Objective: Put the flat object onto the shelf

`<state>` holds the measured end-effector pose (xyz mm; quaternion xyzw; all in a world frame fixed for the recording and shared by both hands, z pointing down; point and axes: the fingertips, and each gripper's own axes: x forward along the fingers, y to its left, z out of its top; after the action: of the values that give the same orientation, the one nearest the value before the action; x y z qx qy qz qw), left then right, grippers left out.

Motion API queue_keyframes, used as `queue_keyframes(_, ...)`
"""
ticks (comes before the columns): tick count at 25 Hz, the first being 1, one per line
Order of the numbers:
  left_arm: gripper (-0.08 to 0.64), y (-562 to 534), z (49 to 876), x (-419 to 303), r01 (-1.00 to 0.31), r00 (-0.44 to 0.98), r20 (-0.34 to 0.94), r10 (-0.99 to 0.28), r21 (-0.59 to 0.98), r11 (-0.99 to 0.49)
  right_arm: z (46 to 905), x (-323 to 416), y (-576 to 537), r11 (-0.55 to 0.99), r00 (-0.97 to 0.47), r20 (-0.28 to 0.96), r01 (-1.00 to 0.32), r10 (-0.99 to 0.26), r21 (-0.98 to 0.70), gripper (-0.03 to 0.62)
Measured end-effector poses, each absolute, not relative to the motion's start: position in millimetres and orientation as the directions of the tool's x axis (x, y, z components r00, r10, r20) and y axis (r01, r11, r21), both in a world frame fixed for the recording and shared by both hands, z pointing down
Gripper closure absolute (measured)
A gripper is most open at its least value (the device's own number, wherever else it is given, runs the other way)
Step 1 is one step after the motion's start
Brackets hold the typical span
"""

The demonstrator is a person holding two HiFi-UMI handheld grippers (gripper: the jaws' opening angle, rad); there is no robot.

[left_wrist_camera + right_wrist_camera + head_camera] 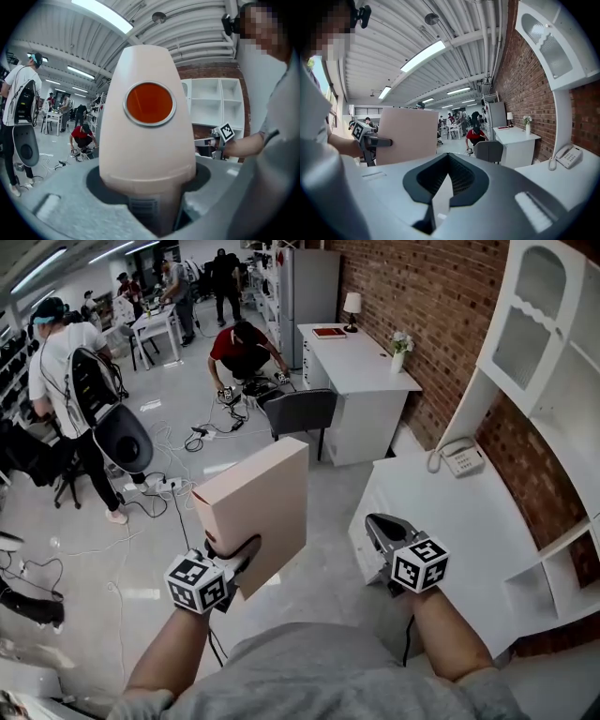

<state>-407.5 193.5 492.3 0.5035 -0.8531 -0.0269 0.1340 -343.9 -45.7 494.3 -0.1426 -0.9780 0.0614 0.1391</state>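
Note:
A flat pale pink box (258,512) stands on edge in the air, gripped at its lower corner by my left gripper (230,554). In the left gripper view the box (147,136) fills the middle, with an orange disc in a silver ring on its narrow face, and the jaws press on its base. My right gripper (380,526) hovers empty over the near edge of the white table (469,531), its jaws together. The right gripper view shows the box (407,136) at the left. The white shelf unit (562,427) rises at the right against the brick wall.
A white telephone (462,458) lies on the table by the shelf. Beyond stand a white desk (361,367) with a lamp and vase, and a grey chair (302,413). Cables lie on the floor (187,442). Several people are at the left and back.

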Motion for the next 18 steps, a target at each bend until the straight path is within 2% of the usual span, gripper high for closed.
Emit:
queue_keyframes(10,0.273,89,493,-321,-0.796,-0.543,0.206,-0.814,0.183,0.577,493,-294,-146,0.913,-0.871,0.273,0.379,0.407,-0.153,0.583)
queue_keyframes(18,0.275,31,483,-281,-0.772,-0.580,0.204,-0.789,0.173,0.612,489,-268,-199,0.889,-0.848,0.268,0.431,0.457,-0.154,0.583)
